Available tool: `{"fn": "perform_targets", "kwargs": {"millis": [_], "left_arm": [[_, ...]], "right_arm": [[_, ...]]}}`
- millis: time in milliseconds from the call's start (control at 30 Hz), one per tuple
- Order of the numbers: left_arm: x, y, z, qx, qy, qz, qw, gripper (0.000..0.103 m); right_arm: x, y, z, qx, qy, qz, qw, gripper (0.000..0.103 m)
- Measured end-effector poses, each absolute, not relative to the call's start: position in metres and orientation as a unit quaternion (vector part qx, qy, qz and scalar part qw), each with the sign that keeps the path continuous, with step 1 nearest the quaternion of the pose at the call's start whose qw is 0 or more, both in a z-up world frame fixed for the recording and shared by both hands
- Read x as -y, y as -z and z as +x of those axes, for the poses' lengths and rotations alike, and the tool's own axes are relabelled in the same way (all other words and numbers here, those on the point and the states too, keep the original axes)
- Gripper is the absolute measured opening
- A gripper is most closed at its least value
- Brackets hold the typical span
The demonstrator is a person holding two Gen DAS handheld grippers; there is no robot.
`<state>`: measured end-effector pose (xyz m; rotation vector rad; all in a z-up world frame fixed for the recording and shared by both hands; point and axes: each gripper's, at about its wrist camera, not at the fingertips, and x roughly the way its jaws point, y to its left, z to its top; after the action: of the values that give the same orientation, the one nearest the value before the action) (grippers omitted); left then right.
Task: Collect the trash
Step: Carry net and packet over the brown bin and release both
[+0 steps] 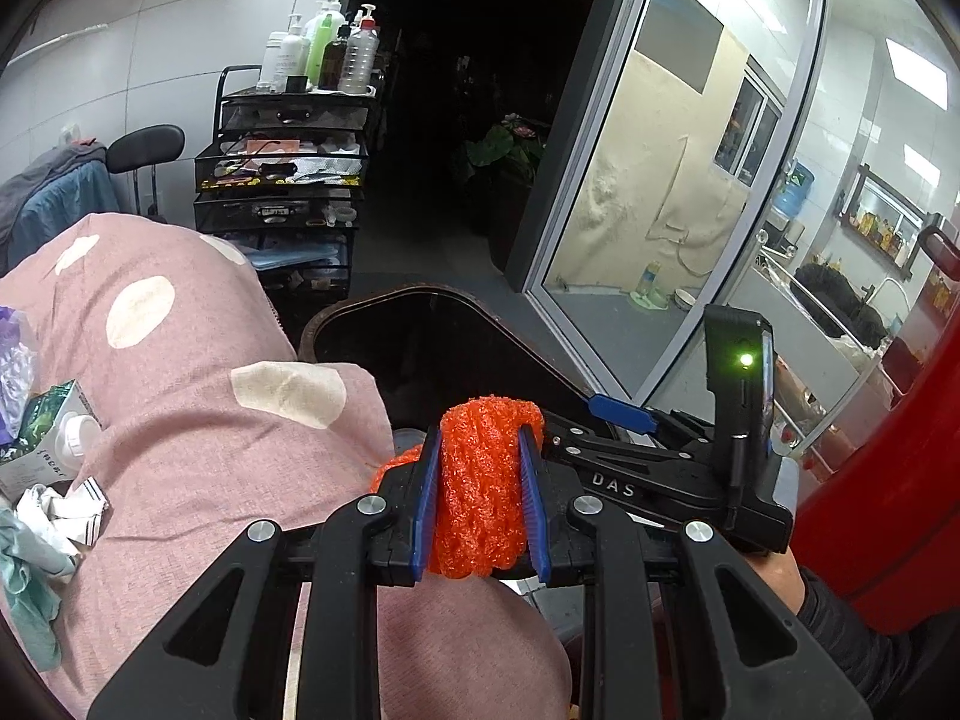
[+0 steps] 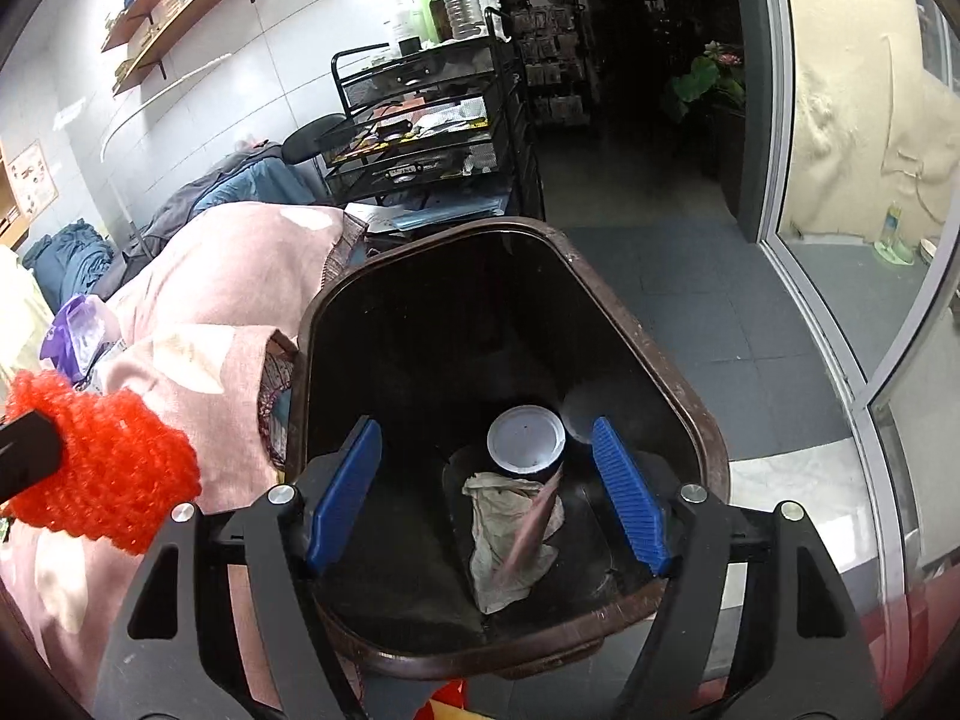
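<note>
Two claws showed: the left claw gripped an orange foam net (squeezed between its blue pads) beside the brown bin. The right claw hung wide open above that bin, where a white-lidded cup and crumpled paper lay.

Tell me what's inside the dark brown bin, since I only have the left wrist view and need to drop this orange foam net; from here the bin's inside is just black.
Observer: The right wrist view looks straight into the dark brown plastic bin. A dark cup with a white round lid lies at the bottom.
Operator: Anything else down there?
Observer: A crumpled beige cloth or paper lies just below the cup.
Operator: Is the right gripper holding anything?
Observer: No. The right gripper hangs over the bin with its blue fingers apart and nothing between them.
Operator: Where is my net relative to the bin?
Observer: The orange foam net sits left of the bin's rim, above the pink spotted cover.
</note>
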<state>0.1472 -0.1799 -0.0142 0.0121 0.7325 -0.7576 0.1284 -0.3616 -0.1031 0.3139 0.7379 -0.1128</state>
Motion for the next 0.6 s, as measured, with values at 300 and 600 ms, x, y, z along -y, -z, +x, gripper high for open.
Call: {"fn": "perform_targets", "kwargs": {"millis": [300,600], "left_arm": [[0.204,0.012,0.149,-0.347,0.376,0.032,0.859,0.025],[0.23,0.022,0.163,-0.366,0.381,0.057,0.847,0.025]], "right_arm": [[0.375,0.079,0.103,-0.321,0.095,0.165,0.928,0.083],[0.397,0.071,0.087,-0.313,0.14,0.171,0.924,0.085]]}}
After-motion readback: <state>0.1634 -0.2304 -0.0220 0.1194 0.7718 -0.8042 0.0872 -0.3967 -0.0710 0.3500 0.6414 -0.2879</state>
